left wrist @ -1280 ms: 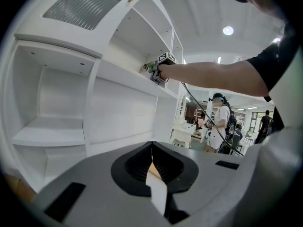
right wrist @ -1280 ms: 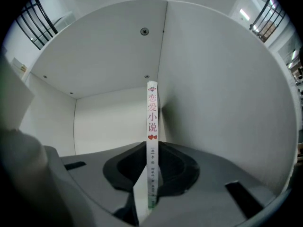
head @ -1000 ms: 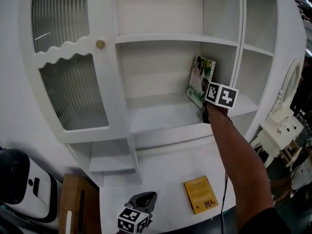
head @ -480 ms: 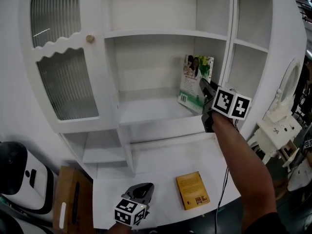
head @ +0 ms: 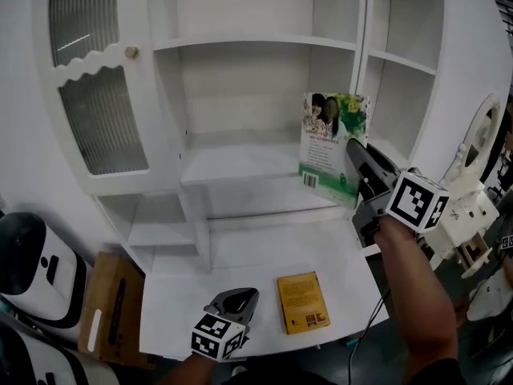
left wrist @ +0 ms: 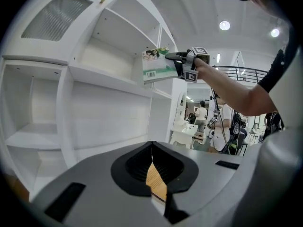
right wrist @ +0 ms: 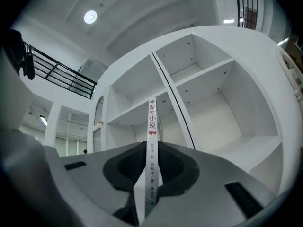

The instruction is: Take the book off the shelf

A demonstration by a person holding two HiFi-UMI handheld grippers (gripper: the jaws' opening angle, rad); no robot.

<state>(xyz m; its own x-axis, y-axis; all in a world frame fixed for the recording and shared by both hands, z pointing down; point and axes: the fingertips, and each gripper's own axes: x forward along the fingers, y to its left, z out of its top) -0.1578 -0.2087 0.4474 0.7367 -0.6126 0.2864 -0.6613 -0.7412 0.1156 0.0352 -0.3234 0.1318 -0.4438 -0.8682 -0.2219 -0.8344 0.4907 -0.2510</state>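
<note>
The book (head: 330, 144) has a green cover with a photo of two people, a barcode at one lower corner, and a thin white spine printed in Chinese. It is upright in the air just in front of the white shelf (head: 240, 165), clamped at its spine edge in the right gripper (head: 358, 160).

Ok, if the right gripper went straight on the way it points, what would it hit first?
Probably the shelf unit's upright divider, which stands just beyond the book clamped in the right gripper; how far off is unclear.

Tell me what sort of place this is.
Probably a large hall or studio, not a home: a white shelf cabinet stands under a high ceiling with round lights, with a balcony railing and people standing beyond.
</note>
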